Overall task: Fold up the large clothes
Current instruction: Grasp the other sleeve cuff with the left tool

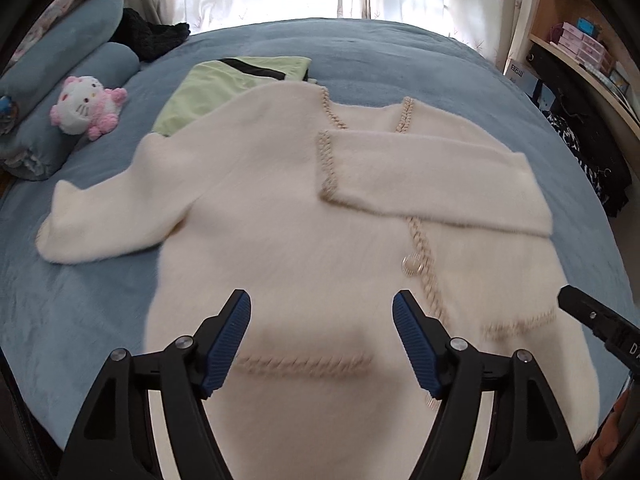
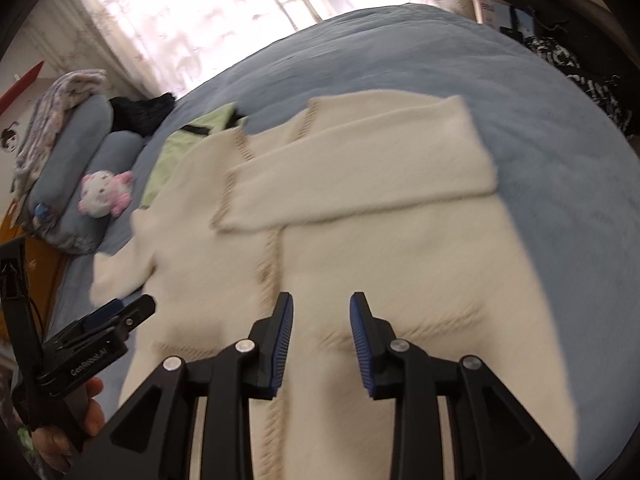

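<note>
Cream cardigan (image 1: 320,208) flat on blue bed (image 1: 400,52), one sleeve folded across (toward three o'clock), left gripper (image 1: 322,304) spread wide, empty, right gripper (image 2: 321,308) parted, empty.

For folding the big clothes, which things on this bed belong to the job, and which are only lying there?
Belong to the job:
- cream cardigan, one sleeve already folded across its front
- green garment, partly under the cardigan

Only lying about:
- plush toy
- blue pillows
- black fabric near the pillows
</note>
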